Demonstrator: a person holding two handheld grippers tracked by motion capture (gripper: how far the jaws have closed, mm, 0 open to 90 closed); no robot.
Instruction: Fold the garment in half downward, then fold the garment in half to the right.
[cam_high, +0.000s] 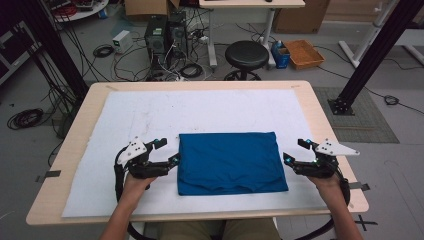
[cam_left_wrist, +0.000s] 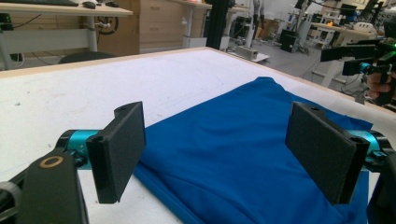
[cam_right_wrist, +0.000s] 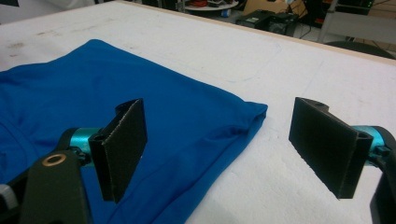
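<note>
Surface: white mat (cam_high: 150, 115) on a light wooden table (cam_high: 320, 120), in a workshop with cables, a black stool (cam_high: 246, 55) and computer towers on the floor behind.
Cloth: blue folded cloth (cam_high: 231, 162) lies flat at the near middle of the mat, between the two grippers.
Left gripper (cam_high: 167, 152): jaws spread wide, nothing between them — just beside the cloth's left edge.
Right gripper (cam_high: 295, 152): released too, holding nothing, just off the right edge.
Step, as I judge it: taking the side edges for another fold — slide each lower jaw under the edge, pinch all layers, lift both sides together.
Views: the left gripper view shows its jaws (cam_left_wrist: 224, 154) straddling the hem; the right gripper view (cam_right_wrist: 219, 149) shows the rounded folded corner; the high view gives the whole outline.
</note>
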